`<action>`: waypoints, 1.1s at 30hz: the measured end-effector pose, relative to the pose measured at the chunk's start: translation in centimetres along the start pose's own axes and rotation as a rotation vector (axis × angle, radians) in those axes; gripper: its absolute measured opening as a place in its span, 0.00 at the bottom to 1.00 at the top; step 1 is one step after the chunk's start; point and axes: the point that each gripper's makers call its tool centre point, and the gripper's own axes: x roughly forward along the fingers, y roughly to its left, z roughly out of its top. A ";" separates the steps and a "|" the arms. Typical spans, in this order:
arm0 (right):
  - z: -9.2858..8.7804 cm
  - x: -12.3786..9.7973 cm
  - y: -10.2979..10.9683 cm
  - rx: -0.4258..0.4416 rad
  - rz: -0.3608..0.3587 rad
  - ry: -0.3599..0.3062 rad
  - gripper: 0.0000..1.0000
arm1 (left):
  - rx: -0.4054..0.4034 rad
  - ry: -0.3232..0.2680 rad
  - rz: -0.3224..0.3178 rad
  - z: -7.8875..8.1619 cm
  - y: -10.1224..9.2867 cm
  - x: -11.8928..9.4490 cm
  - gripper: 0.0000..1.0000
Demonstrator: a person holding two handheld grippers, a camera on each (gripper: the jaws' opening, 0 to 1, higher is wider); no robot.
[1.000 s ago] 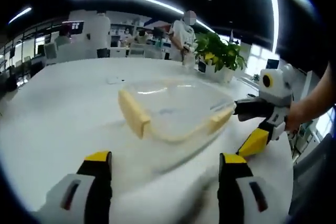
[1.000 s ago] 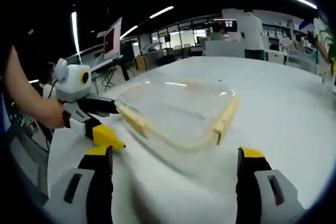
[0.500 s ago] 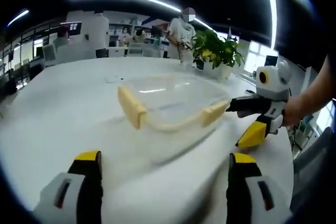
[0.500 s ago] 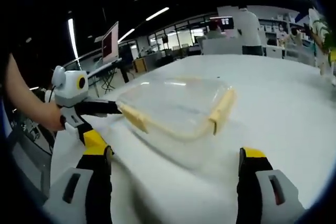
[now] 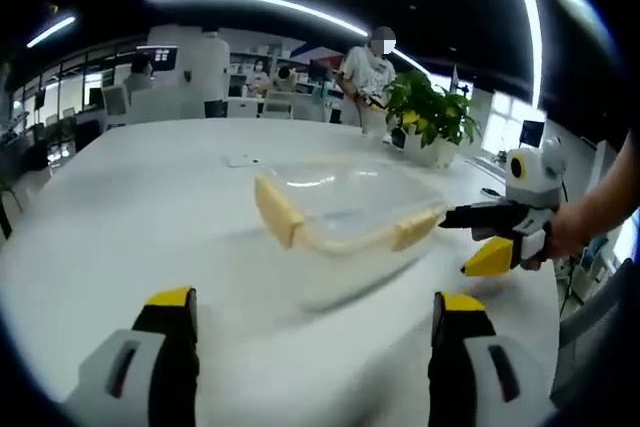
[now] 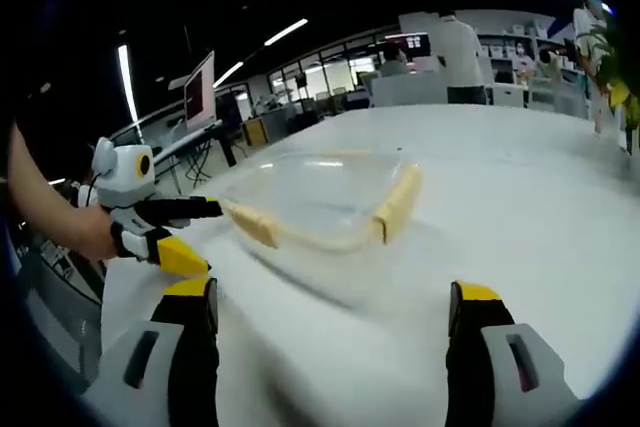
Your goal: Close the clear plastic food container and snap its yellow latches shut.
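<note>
- Here, in the left gripper view, the left tool (image 5: 305, 367) hangs low over the white counter (image 5: 130, 207) with its jaws spread wide and nothing between them.
- The clear plastic food container (image 5: 345, 212) sits on the counter ahead of it, slightly right of centre, with a yellow latch (image 5: 278, 211) on its near-left edge and another (image 5: 415, 230) on its right.
- The right tool (image 5: 480, 222) comes in from the right; its tip is at the right-hand latch, but whether it is pinching the latch I cannot tell.
- Judging by its thin walls, the container is light and glossy, likely to skid on the smooth counter under a sideways push; the latches look like the stiff parts worth taking hold of.
- A potted plant (image 5: 432, 117) stands far right on the counter, a small flat object (image 5: 243, 160) beyond the container, and people stand in the background, all well apart from the work.
- In the right gripper view, the right tool (image 6: 330, 362) shows its own jaws parted and empty over the counter (image 6: 520, 197).
- The container (image 6: 320, 197) lies ahead, and the left tool (image 6: 190, 222) reaches it from the left at a latch (image 6: 250, 224); the other latch (image 6: 397, 205) stands free on the right.
- Nothing on the counter blocks either latch.
</note>
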 end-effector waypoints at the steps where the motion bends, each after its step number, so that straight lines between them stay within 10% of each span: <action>1: -0.1 -0.1 -0.1 -0.007 -0.003 0.003 0.94 | -0.005 0.002 0.003 -0.1 0.2 -0.1 0.95; 33: 0.0 -6.4 -1.9 0.156 -0.165 -0.080 0.88 | -0.092 -0.024 0.060 -0.7 2.6 -5.6 0.88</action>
